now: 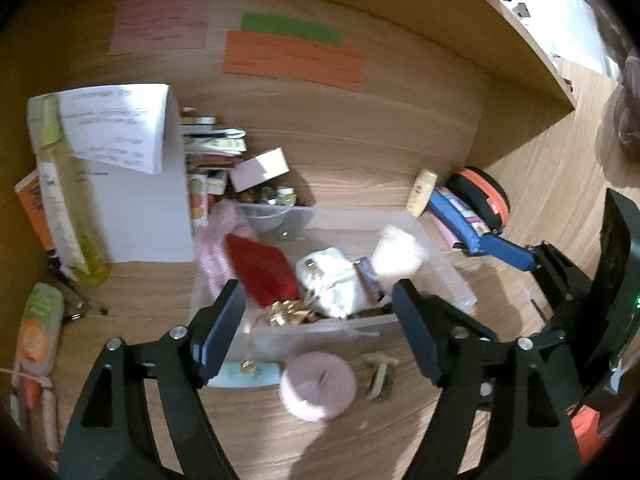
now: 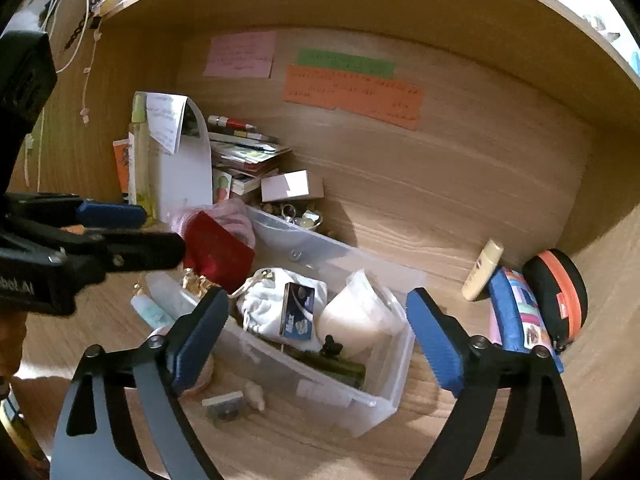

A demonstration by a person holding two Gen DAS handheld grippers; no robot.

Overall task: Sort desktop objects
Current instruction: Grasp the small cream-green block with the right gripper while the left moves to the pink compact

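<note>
- Wood-grain bench (image 2: pixel 460 208) inside a walled nook; coloured paper notes are stuck on the far wall.
- Clear plastic bin (image 2: pixel 384 396) sits mid-bench, already crowded: red cloth pouch (image 2: pixel 218 252), white drawstring bag (image 2: pixel 276 304), a small blue card box (image 2: pixel 298 314), a pale fluffy wad.
- Right of the bin: blue patterned pencil case (image 2: pixel 516 308), round black-and-orange zip case (image 2: pixel 560 292), cream tube.
- Near side, loose: pink round roll (image 1: pixel 318 386), small wooden piece, gold trinkets.
- Risk, judged: the bin is heaped, so another item could spill contents over the low wall; a gripper finger catching the light wall could drag the bin.
- Left gripper (image 1: pixel 320 320): jaws spread wide, nothing between, hanging over the bin's near edge.
- Right gripper (image 2: pixel 316 340): jaws wide apart, empty, above the bin.
</note>
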